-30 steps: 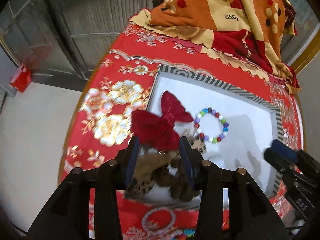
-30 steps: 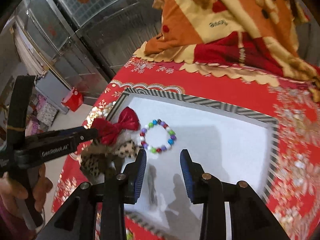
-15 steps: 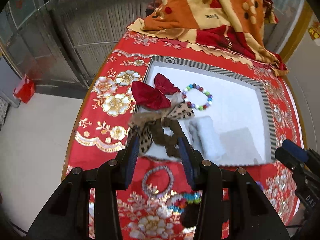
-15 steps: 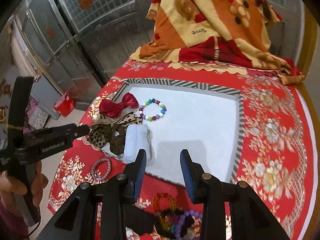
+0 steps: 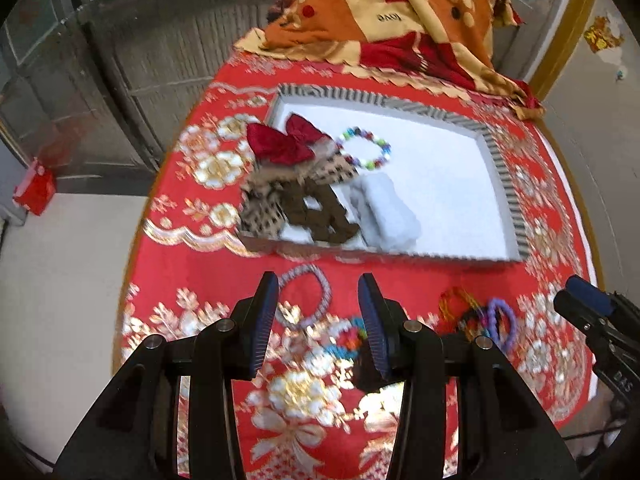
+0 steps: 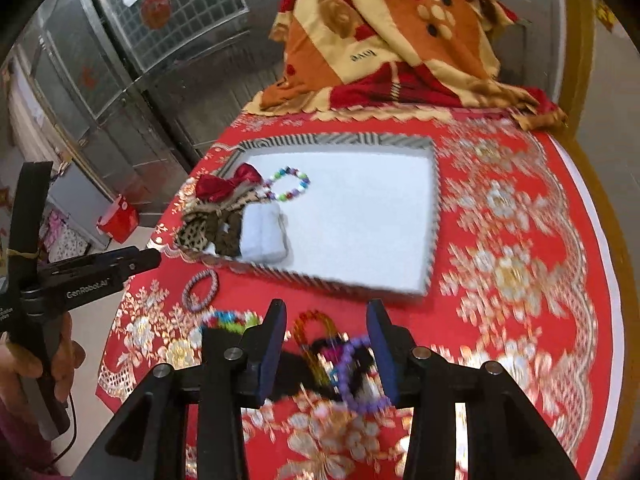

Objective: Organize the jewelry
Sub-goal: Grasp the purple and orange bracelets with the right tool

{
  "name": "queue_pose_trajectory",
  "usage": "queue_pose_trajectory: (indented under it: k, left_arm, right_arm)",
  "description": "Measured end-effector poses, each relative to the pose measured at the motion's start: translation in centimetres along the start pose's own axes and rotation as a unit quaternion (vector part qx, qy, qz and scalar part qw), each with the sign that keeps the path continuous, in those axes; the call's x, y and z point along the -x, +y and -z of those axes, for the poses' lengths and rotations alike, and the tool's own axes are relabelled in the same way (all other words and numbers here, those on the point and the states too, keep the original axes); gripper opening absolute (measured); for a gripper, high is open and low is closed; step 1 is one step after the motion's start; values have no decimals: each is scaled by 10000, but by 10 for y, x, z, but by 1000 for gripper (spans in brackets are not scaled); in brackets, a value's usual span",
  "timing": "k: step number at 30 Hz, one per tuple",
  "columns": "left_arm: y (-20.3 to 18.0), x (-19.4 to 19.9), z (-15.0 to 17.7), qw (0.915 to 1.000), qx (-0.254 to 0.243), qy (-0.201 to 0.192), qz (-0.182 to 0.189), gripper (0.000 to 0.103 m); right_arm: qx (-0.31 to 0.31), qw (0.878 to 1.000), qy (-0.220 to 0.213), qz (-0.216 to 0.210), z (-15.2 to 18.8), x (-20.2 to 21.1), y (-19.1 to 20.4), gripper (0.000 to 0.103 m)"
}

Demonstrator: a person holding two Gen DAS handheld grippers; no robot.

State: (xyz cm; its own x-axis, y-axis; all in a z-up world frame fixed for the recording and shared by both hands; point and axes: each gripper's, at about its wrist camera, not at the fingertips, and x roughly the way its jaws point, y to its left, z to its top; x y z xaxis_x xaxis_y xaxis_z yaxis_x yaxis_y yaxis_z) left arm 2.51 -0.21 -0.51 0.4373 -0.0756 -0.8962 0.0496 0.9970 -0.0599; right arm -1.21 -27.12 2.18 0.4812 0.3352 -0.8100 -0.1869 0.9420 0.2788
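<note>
Back from the tray point(image 5: 504, 184) now, with the left gripper point(image 5: 318, 284) low over the red table point(image 6: 500, 280) and its jaws wide open, nothing between them. A second ago, jaws right around the leopard bow point(image 5: 280, 196); now that bow far ahead of the jaws, lying in the near left corner of the tray. Just behind it the red bow point(image 5: 284, 144), and to the right of that the bead bracelet point(image 5: 366, 148). Beside the leopard bow, a white fluffy roll point(image 5: 386, 212), also in the tray.

Means one more piece put away — and free jaws for the next one.

Right between the left jaws and a little ahead, a silver bracelet point(image 5: 326, 294) flat on the table. Just under the right-hand jaw, a bright mixed-colour bracelet point(image 5: 348, 338).

Same story for the right gripper point(image 6: 326, 312): pulled back too, jaws open, holding nothing. Straight ahead between its jaws, a small heap — an orange ring point(image 6: 316, 320) and a purple bracelet point(image 6: 344, 376) on top of some dark bits, too blurry to name.

Still outside the tray, then: the silver one, the mixed-colour one and the heap. Likely next, as a guess: down onto the silver bracelet with the left jaws. Thin and flat, so probably easy to miss, and the heap looks tangled.
</note>
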Motion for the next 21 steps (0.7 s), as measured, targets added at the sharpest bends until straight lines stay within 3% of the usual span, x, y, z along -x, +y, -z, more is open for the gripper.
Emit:
queue_pose_trajectory:
  k: [2, 5, 12, 21]
  left_arm:
    - [0, -2, 8, 9998, -13, 117, 146, 48]
    - [1, -4, 21, 9989, -7, 272, 394, 49]
    - [-3, -10, 46, 9964, -229, 566, 591, 50]
    - [-4, -21, 60, 9931, -158, 833, 807, 51]
  right_arm:
    - [-93, 9999, 66, 55, 11, 2, -7, 40]
    - [-183, 9996, 164, 142, 26, 3, -15, 40]
    - [-355, 9981, 465, 203, 54, -4, -31, 40]
    - [-71, 9986, 516, -88, 45, -22, -17, 40]
